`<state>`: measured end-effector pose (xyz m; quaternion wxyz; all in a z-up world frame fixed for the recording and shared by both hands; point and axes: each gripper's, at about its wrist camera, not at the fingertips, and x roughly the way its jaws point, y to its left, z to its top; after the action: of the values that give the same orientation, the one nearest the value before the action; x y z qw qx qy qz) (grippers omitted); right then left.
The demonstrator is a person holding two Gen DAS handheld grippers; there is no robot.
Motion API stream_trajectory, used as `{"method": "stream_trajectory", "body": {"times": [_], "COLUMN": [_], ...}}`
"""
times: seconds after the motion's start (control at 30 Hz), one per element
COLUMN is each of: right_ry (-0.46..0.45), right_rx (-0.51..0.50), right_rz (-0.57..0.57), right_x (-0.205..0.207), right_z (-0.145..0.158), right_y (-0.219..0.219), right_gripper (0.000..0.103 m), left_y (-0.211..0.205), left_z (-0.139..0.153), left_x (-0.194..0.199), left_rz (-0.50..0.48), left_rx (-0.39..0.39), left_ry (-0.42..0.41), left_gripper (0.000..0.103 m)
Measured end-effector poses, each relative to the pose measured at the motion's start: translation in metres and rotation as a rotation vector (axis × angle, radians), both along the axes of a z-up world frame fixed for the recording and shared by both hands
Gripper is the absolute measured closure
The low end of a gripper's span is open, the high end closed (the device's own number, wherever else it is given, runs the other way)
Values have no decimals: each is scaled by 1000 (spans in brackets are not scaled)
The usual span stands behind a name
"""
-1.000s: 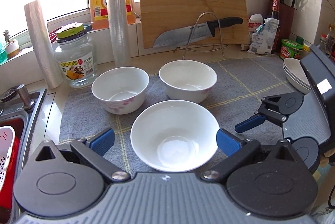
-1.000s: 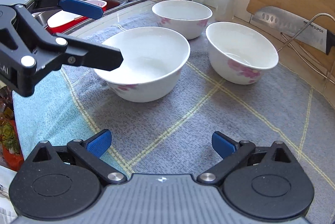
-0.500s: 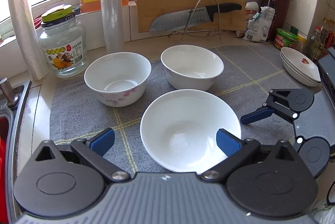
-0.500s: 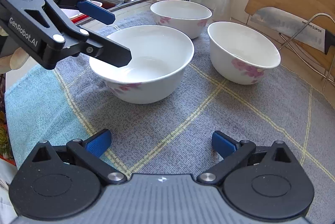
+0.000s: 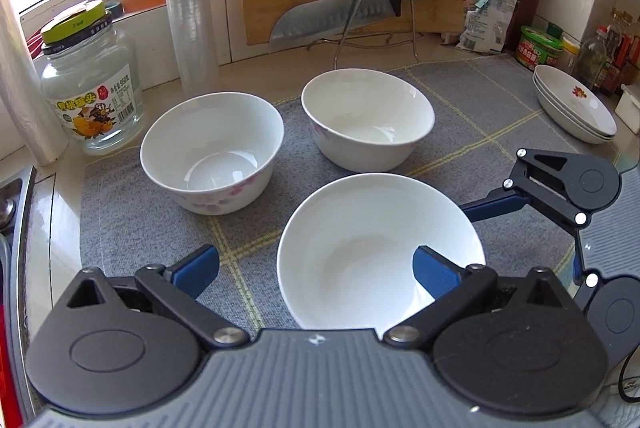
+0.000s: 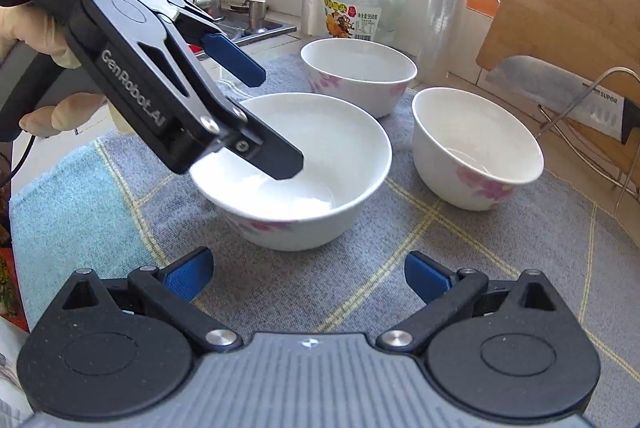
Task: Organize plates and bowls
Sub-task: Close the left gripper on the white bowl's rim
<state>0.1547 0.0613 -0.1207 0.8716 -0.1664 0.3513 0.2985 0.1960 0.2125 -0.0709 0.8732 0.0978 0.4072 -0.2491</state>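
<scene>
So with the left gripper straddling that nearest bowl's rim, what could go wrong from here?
1. The left gripper is open, one finger inside the nearest bowl and one outside. A pinch on one wall of smooth ceramic may let the bowl tip or slip when lifted.
2. Two more bowls sit close behind it; a swing could knock them.
3. The right gripper hovers open near the same bowl, so the two grippers might collide.

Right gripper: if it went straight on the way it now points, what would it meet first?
Probably the nearest bowl, directly ahead on the grey mat; the open right gripper reaches it first, though depth is uncertain.
</scene>
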Motion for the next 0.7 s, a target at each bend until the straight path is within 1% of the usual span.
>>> {"method": "stream_trajectory", "body": {"times": [0.1,0.17,0.3,0.33,0.37,0.47,0.53,0.7], "right_ry": [-17,-22,-45,-46,-48,-41,-42,-36], "right_rx": [2,3,-11,-16,-17,-18,-17,-16], "right_rz": [15,22,41,48,52,61,61,54], "right_x": [0,-1,-1,-1,-1,0,1,1], "right_z": [3,4,7,8,8,9,10,12], "right_y": [5,8,12,13,14,15,15,14], "right_gripper": [0,1,4,5,8,17,19,21], "left_y": [-1,-3,-3,-2,-2,-2,-3,-4], "left_z": [0,-1,-3,-4,-4,-3,-2,-1], "left_x": [3,5,8,9,9,10,11,12], "left_rz": [-19,-32,-42,-44,-49,-58,-63,-71], "left_rx": [-4,-3,-20,-26,-33,-39,-43,-40], "left_ry": [20,36,81,92,104,113,118,119], "left_gripper": [4,14,25,31,34,37,41,42]}}
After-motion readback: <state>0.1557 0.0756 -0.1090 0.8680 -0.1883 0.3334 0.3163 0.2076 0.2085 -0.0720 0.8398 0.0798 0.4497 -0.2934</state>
